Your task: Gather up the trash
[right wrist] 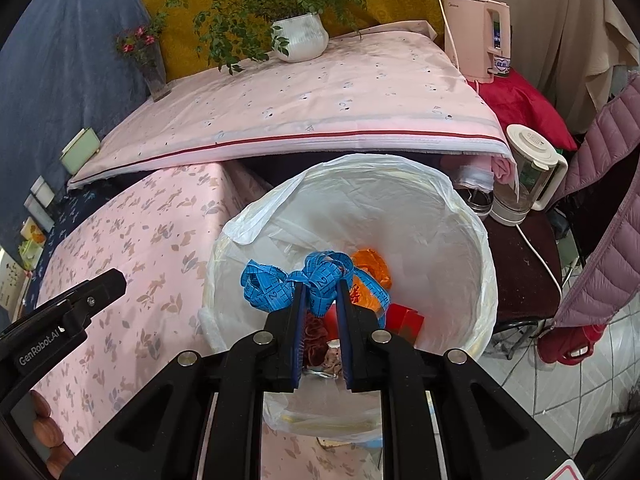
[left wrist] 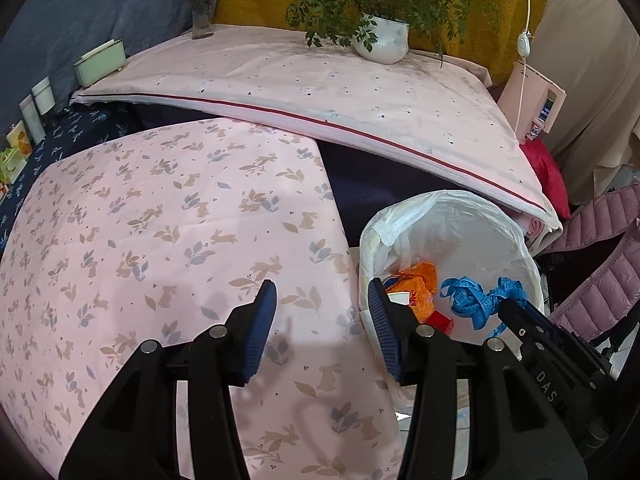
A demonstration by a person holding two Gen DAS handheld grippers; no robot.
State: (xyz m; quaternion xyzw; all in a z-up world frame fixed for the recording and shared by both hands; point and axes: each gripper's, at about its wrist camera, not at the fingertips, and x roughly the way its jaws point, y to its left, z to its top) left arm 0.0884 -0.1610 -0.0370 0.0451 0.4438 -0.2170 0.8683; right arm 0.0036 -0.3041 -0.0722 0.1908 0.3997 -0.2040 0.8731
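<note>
Along the far left edge, small bottles and boxes are lining up against a blue cloth, and a pale green box is sitting at the corner of the raised pink sheet. Moving right, I am seeing the rabbit-print cloth spreading below my left gripper, whose jaws are standing spread with nothing between them; its right fingertip is hanging at the edge of the bin. Behind, a vase of flowers and a potted plant are standing on the pink sheet. Further right, the trash bin, lined with a white bag, is sitting just beside the rabbit-print cloth. My right gripper is hovering over the bin's mouth, its jaws pinching the blue tape measure, which is bunching in loops above the fingertips. Down inside the bin, an orange wrapper and a red box are lying next to each other. Past the bin on the right, a pink kettle-like appliance is standing on a red cloth, a clear jug is sitting on a dark stool, and a mauve quilted jacket is hanging at the edge.
</note>
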